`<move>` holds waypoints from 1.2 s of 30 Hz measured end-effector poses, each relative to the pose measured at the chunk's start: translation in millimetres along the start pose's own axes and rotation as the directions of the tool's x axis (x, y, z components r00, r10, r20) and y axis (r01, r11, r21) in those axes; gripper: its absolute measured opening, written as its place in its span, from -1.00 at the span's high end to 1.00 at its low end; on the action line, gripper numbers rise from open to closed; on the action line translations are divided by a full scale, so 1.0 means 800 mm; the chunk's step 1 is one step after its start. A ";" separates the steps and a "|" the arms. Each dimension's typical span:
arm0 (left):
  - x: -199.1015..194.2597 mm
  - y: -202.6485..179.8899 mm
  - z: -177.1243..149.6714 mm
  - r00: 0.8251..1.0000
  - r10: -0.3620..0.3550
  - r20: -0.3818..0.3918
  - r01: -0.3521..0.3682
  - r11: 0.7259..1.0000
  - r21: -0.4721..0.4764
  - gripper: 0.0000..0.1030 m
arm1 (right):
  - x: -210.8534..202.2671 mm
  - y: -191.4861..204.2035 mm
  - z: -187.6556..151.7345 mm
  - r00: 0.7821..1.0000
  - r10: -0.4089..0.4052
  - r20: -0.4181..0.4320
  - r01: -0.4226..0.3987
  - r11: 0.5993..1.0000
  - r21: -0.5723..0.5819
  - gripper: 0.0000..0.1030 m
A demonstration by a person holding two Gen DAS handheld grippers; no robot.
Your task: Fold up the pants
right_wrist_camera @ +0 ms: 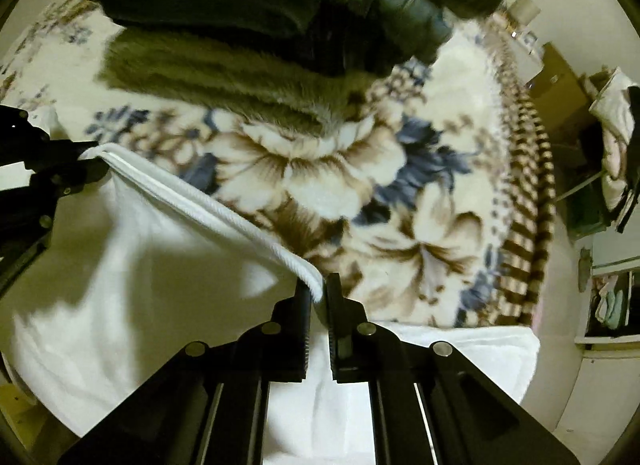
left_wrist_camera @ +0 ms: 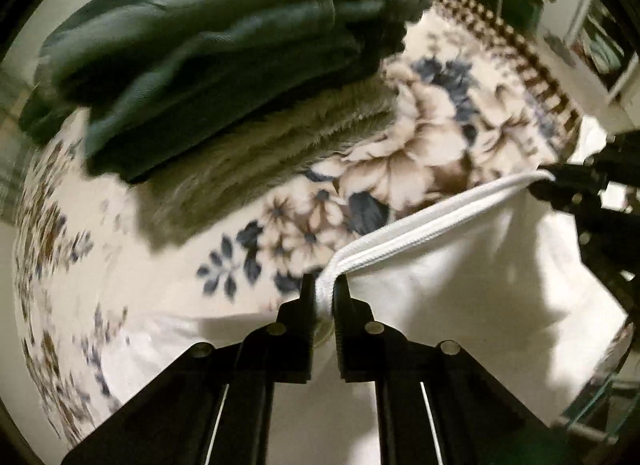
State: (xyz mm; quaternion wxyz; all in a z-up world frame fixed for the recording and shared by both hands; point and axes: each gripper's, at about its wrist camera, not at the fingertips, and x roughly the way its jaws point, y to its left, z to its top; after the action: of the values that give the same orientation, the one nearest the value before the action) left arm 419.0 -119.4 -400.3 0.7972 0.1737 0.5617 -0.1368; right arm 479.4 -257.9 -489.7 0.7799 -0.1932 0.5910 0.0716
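- Pants (left_wrist_camera: 460, 285), white, hang over the floral blanket (left_wrist_camera: 420, 153), waistband (right_wrist_camera: 208, 205) stretched between my claws.
- Left gripper (left_wrist_camera: 325, 293) and right gripper (right_wrist_camera: 318, 291) each pinch one end.
- Looks mid-fold; next I'd carry the band over evenly and lay it flat.

No legible txt (frames blurry).

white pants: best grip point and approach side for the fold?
The ribbed waistband, at its two ends, one gripper per corner, coming in from the near side over the floral blanket. Left gripper and right gripper are shut there; the band hangs taut between them, white pants hanging below.
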 end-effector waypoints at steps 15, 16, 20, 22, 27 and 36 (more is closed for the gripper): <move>-0.036 -0.067 -0.225 0.998 -0.029 -0.062 0.011 0.962 -0.272 0.89 | -0.135 0.106 -0.232 0.998 0.055 0.032 -0.053 0.996 -0.067 0.89; -0.028 -0.071 -0.235 0.996 -0.034 -0.079 0.010 0.959 -0.282 0.89 | -0.132 0.113 -0.243 0.998 0.059 0.022 -0.057 0.996 -0.075 0.89; 0.001 -0.084 -0.273 0.990 -0.057 -0.131 0.010 0.943 -0.333 0.85 | -0.107 0.142 -0.293 0.998 0.060 -0.030 -0.063 0.989 -0.131 0.88; 0.015 -0.089 -0.283 0.984 -0.061 -0.169 -0.004 0.933 -0.359 0.74 | -0.094 0.147 -0.306 0.997 0.061 -0.051 -0.067 0.988 -0.141 0.88; 0.028 -0.084 -0.303 0.970 -0.123 -0.211 0.008 0.880 -0.475 0.45 | -0.065 0.147 -0.322 0.986 0.092 -0.142 -0.110 0.987 -0.118 0.51; -0.010 -0.075 -0.275 0.988 -0.097 -0.120 0.022 0.857 -0.515 -0.34 | -0.081 0.089 -0.330 0.968 0.196 -0.158 -0.175 0.975 0.139 -0.73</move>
State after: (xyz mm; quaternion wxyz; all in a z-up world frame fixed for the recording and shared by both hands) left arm 205.2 -79.0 -467.8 0.7682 -0.0528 0.6381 0.0055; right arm 200.2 -287.2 -503.8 0.7267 -0.0934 0.6745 0.0906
